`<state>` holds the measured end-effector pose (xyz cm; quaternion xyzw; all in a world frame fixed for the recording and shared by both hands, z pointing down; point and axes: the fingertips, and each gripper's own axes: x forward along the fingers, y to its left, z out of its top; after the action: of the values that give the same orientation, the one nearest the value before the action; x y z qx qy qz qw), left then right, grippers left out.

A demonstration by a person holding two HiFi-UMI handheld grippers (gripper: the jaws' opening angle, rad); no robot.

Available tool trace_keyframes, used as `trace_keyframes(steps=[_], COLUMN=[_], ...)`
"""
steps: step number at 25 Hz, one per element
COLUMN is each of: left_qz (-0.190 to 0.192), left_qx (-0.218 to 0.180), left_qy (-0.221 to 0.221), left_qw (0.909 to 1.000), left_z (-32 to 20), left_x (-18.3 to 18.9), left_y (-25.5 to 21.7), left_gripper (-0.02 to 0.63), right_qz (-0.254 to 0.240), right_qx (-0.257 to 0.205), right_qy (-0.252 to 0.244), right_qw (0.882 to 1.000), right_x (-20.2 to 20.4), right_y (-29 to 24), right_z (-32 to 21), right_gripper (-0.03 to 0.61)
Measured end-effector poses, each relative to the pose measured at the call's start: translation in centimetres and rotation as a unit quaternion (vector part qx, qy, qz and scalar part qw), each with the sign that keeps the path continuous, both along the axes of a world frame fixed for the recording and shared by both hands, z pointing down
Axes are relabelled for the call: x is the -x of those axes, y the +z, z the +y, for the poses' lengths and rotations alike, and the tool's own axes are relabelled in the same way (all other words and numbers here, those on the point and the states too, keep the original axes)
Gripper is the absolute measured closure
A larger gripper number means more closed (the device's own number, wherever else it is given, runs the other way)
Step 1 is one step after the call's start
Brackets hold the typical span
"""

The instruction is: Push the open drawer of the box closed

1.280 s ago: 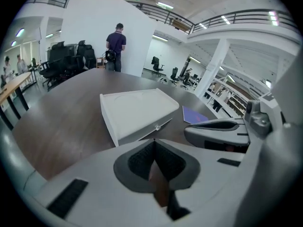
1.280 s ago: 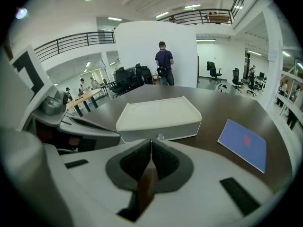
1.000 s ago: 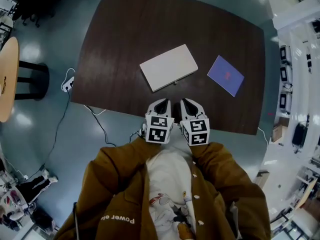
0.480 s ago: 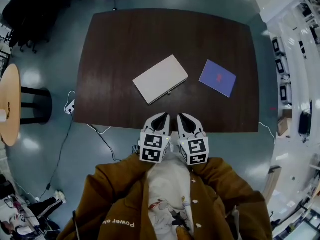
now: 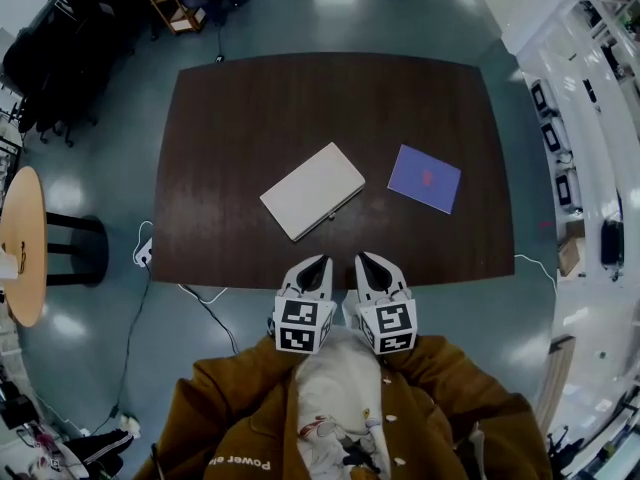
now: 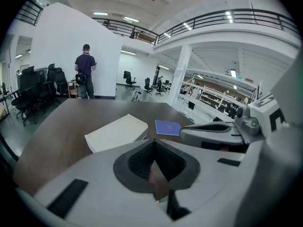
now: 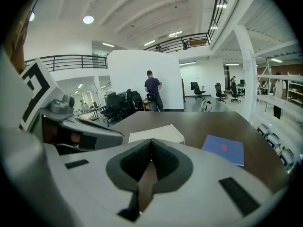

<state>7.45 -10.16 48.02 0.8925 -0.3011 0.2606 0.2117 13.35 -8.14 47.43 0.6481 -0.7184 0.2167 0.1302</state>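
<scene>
The table (image 5: 250, 108) sits further off than a second ago, and both grippers are now just short of its near edge. It carries one white box (image 5: 312, 190) mid-table, skewed, and one blue booklet (image 5: 424, 178) apart on its right. Two grippers, left gripper (image 5: 320, 262) and right gripper (image 5: 364, 260), have jaws pressed together, empty

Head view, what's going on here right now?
A person holds both grippers near the chest, at the near edge of the table. The left gripper and right gripper are shut and empty. The white box lies on the table beside a blue booklet, untouched. Pushing has not yet begun.
</scene>
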Motion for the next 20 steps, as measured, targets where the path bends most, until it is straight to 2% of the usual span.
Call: trace_keyframes(steps=[11, 20], left_qz=[-0.005, 0.002], left_qx=[0.000, 0.001], left_qy=[0.002, -0.005], left_qw=[1.0000, 1.0000], left_z=[0.73, 0.57], left_x=[-0.33, -0.51], left_y=[-0.12, -0.47], left_gripper=[0.607, 0.608], right_qz=[0.001, 0.004], right_qx=[-0.005, -0.004], right_qy=[0.008, -0.006], right_qw=[1.000, 1.000], right_x=[-0.41, -0.16], right_y=[-0.46, -0.59], right_z=[0.87, 0.79], right_gripper=[0.572, 0.572])
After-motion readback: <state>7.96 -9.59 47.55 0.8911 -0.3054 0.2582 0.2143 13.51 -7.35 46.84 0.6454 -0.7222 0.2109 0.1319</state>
